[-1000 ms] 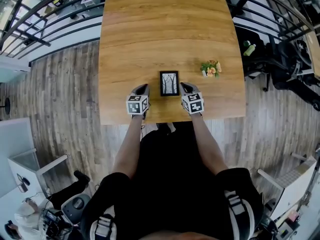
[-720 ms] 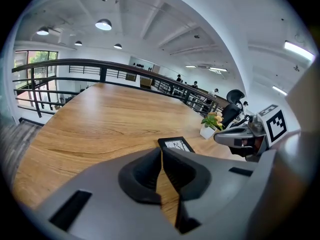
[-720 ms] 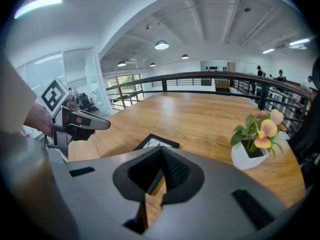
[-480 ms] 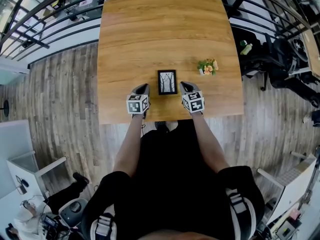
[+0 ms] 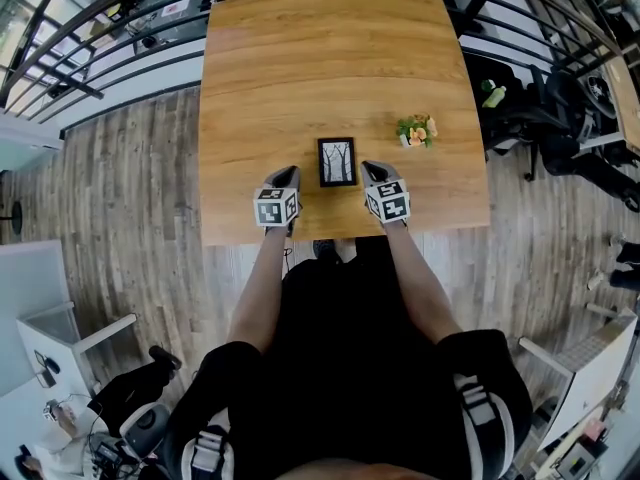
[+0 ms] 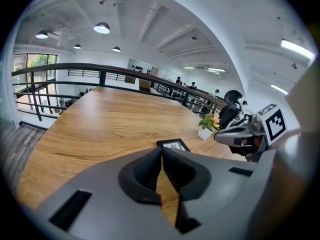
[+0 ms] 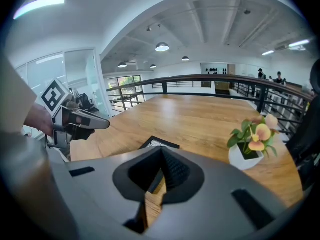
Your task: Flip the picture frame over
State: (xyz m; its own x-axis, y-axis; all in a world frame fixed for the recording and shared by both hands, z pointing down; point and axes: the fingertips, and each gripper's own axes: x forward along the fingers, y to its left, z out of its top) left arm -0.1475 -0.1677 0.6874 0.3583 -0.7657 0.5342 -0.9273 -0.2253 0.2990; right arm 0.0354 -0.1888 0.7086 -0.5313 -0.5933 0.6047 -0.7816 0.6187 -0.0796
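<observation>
A small black picture frame [image 5: 337, 162] lies flat on the wooden table [image 5: 330, 58], picture side up, showing bare trees on white. It is near the table's front edge, between my two grippers. My left gripper [image 5: 287, 176] sits just left of the picture frame [image 6: 173, 144], jaws shut with nothing in them. My right gripper [image 5: 370, 172] sits just right of the picture frame [image 7: 159, 143], also shut and holding nothing. Neither gripper touches the frame. The right gripper [image 6: 224, 136] shows in the left gripper view, and the left gripper [image 7: 102, 125] in the right gripper view.
A small white pot with orange flowers [image 5: 417, 131] stands on the table right of the frame, also visible as the flower pot [image 7: 250, 144]. Black railings [image 5: 90, 43] run behind and beside the table. Office chairs [image 5: 560, 118] stand at the right.
</observation>
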